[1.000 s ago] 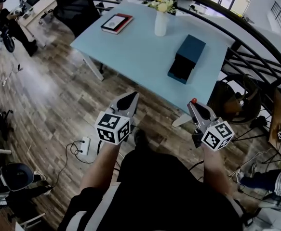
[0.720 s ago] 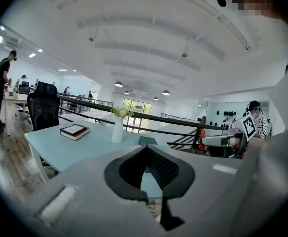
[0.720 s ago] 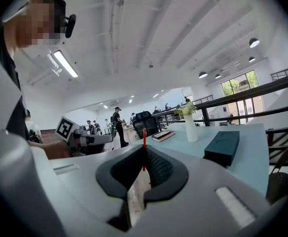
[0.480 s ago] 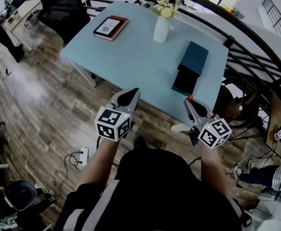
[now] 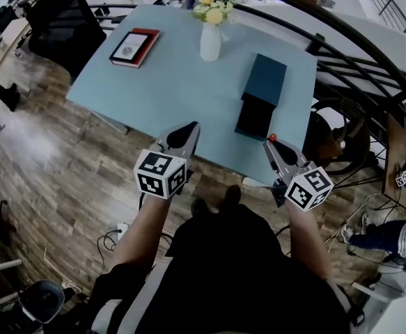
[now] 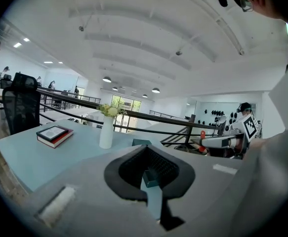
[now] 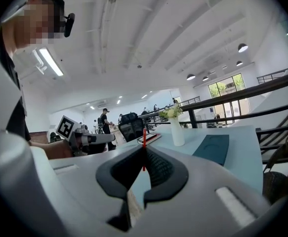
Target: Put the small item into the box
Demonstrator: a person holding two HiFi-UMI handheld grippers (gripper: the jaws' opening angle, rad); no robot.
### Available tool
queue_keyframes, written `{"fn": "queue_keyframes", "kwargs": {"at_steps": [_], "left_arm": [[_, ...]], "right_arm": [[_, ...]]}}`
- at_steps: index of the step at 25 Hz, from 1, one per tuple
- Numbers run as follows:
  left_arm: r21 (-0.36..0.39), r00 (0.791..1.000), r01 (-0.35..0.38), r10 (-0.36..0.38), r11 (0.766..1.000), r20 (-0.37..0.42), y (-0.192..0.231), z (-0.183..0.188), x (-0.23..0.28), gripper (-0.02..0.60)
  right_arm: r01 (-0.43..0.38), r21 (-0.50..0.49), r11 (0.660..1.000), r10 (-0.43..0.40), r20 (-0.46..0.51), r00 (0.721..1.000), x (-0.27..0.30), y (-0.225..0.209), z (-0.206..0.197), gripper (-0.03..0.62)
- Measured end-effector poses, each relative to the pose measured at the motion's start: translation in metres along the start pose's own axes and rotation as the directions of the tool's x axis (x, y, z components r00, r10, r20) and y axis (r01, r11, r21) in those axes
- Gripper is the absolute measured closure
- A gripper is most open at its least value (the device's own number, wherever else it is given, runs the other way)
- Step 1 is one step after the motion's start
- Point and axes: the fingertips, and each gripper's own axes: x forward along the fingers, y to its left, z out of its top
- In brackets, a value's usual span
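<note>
A dark teal box (image 5: 262,94) lies on the light blue table (image 5: 168,96), its dark end drawn out toward me; it also shows in the left gripper view (image 6: 143,142) and the right gripper view (image 7: 213,148). My right gripper (image 5: 273,142) (image 7: 144,151) is shut on a small red item (image 5: 273,138) (image 7: 144,137), which pokes out past its tips just short of the table's near edge. My left gripper (image 5: 188,131) (image 6: 146,149) is shut with nothing in it, at the table's near edge, left of the box.
A white vase of flowers (image 5: 210,40) stands left of the box, and a red book (image 5: 134,47) lies at the far left corner. A black chair (image 5: 63,26) is beyond the table. A black railing (image 5: 342,40) curves along the right side. Wooden floor lies below.
The table and box have come closer and lower in view as I walked toward them. Both grippers keep their pose, the right one still shut on the red item.
</note>
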Motion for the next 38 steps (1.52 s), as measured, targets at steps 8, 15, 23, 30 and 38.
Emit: {"fn": "queue_keyframes", "kwargs": {"at_steps": [8, 15, 23, 30, 38], "left_arm": [[0.025, 1.000, -0.014, 0.015, 1.000, -0.028, -0.023, 0.016, 0.073, 0.574], [0.032, 0.997, -0.071, 0.072, 0.997, -0.017, -0.028, 0.028, 0.112, 0.574], [0.031, 0.993, -0.083, 0.085, 0.996, -0.079, -0.030, 0.004, 0.136, 0.574], [0.003, 0.994, -0.033, 0.033, 0.999, -0.103, -0.008, -0.010, 0.165, 0.574], [-0.033, 0.985, 0.047, -0.051, 0.998, -0.163, 0.015, -0.036, 0.198, 0.574]], "right_arm": [[-0.018, 0.031, 0.999, 0.017, 0.026, 1.000, 0.006, -0.080, 0.020, 0.583], [-0.068, 0.043, 0.997, 0.067, 0.015, 0.998, 0.018, -0.128, 0.028, 0.583], [-0.055, 0.068, 0.996, 0.056, -0.012, 0.998, 0.024, -0.157, 0.020, 0.583], [-0.008, 0.085, 0.996, 0.015, -0.090, 0.996, 0.048, -0.166, -0.005, 0.583], [0.070, 0.123, 0.990, -0.047, -0.184, 0.982, 0.086, -0.178, -0.040, 0.582]]}}
